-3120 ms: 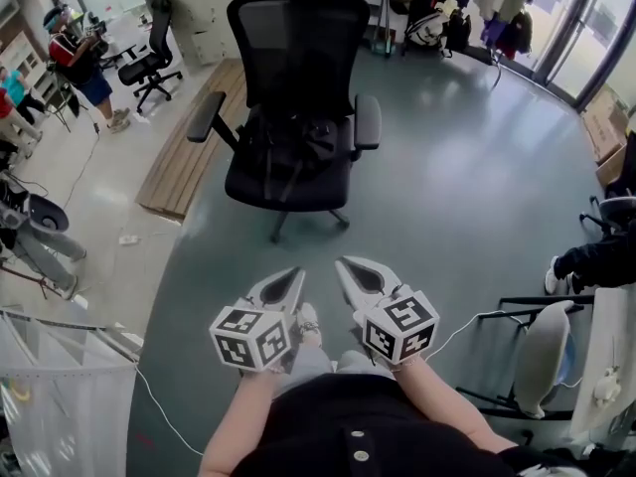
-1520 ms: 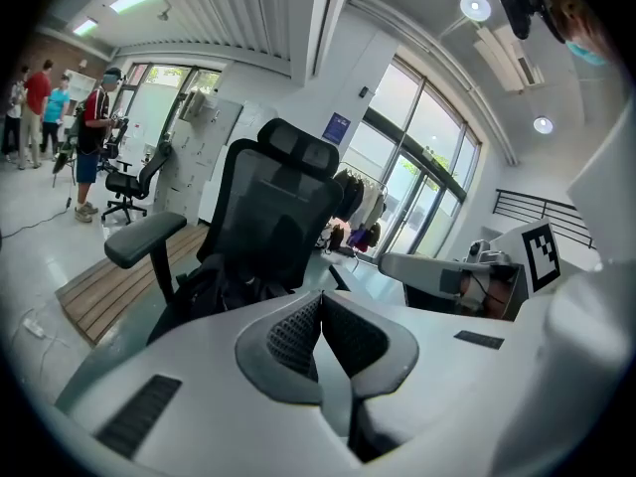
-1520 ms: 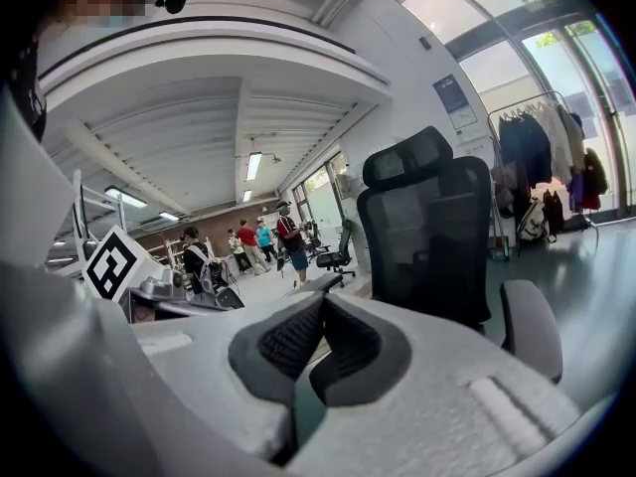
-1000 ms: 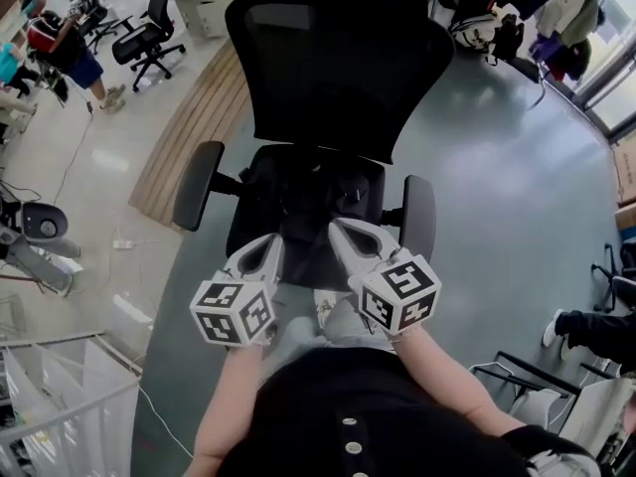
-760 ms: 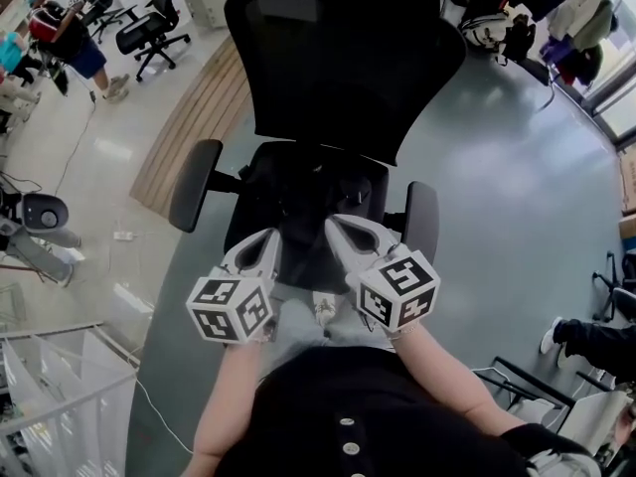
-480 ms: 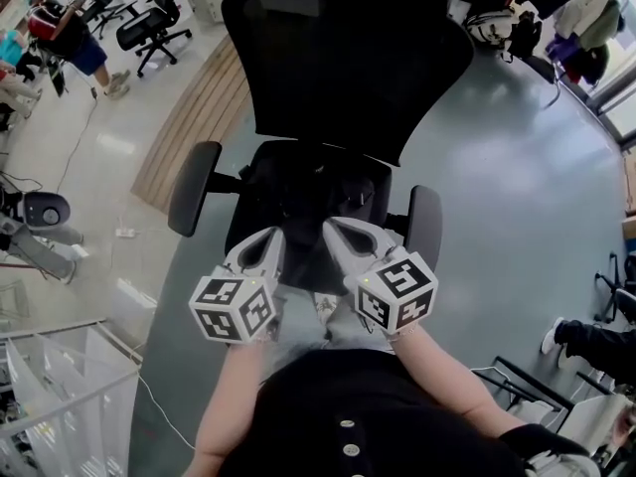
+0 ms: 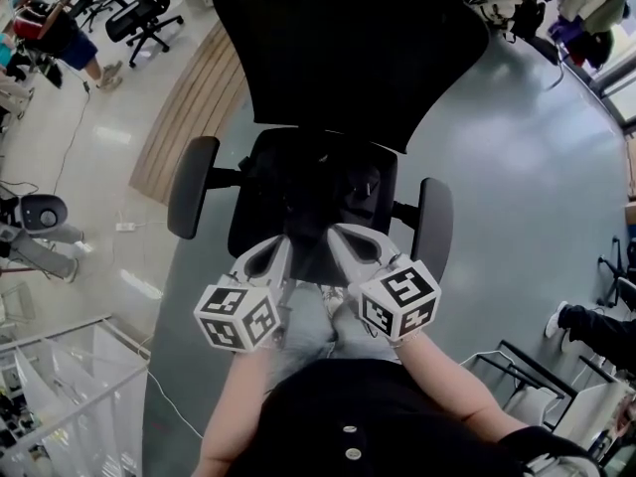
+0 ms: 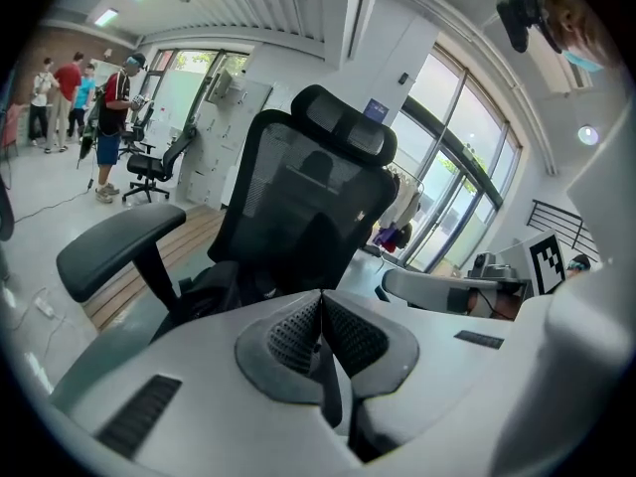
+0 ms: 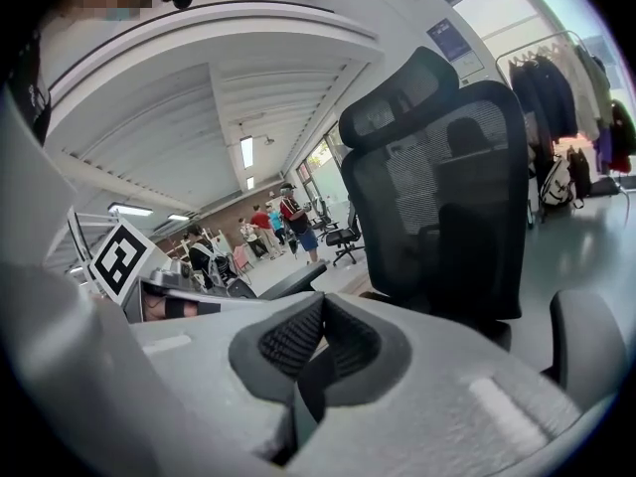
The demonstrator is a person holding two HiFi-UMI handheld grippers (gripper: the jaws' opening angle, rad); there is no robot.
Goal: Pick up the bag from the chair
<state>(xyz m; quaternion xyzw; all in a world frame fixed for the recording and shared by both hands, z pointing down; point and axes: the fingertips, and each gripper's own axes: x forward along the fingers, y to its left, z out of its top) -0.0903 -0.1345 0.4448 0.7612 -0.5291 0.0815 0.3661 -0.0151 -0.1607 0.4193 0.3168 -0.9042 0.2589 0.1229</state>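
Bag (image 7: 316,189): black, slumped on chair (image 7: 343,63) seat; likely soft, light, so grab a top fold.
Left gripper (image 7: 281,245), right gripper (image 7: 337,235): fingers pressed together, empty.

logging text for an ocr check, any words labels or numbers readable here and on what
No words or numbers can be read.
Wall sign, right gripper view: print too small to read.
Blue sign, left gripper view: too blurred to read.
Left cube, right cube: square markers only, no letters.
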